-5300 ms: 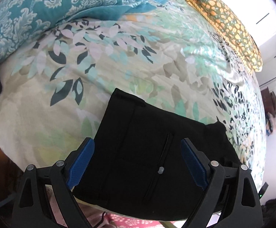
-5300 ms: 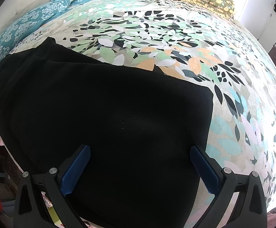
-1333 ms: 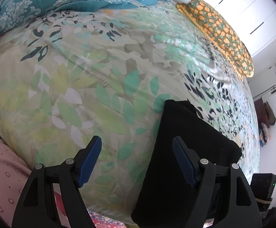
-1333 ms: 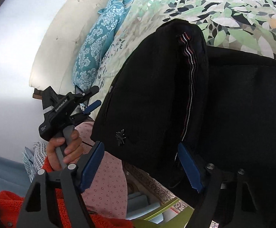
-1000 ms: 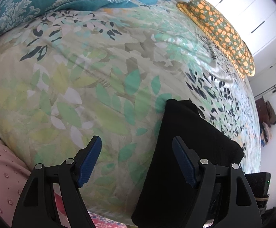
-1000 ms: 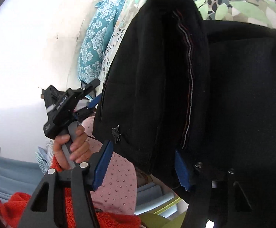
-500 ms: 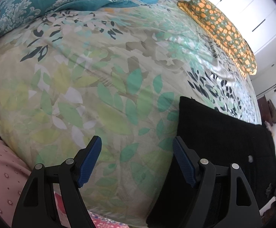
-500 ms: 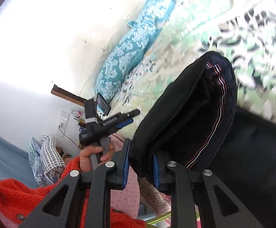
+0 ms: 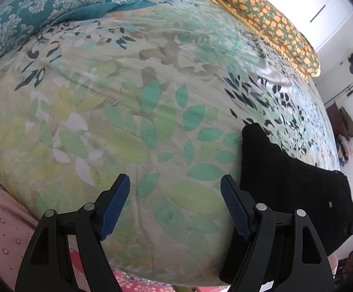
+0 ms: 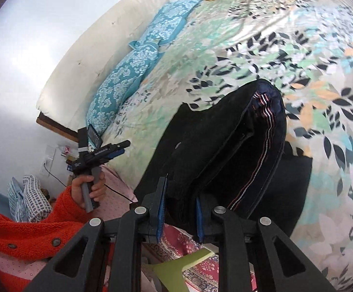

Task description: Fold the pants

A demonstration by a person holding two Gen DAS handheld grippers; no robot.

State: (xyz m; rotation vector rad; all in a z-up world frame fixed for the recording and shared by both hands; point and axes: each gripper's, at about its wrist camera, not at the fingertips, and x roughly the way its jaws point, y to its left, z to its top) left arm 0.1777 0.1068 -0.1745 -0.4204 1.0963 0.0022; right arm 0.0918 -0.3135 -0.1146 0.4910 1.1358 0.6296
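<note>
The right tongs (image 10: pixel 179 209) are clenched on a thick fold of the black pants (image 10: pixel 225 146), lifting it off the bed (image 10: pixel 322 97) while the rest lies flat. The left tongs (image 9: pixel 175 203) hang released over bare bedspread, the pants just beside them. Beyond lie teal pillows (image 9: pixel 55 4) and an orange-patterned cushion (image 9: pixel 273 22).

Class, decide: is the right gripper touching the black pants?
Touching. The right wrist view shows the right gripper shut on a lifted fold of the black pants, fabric pinched between its blue pads.
</note>
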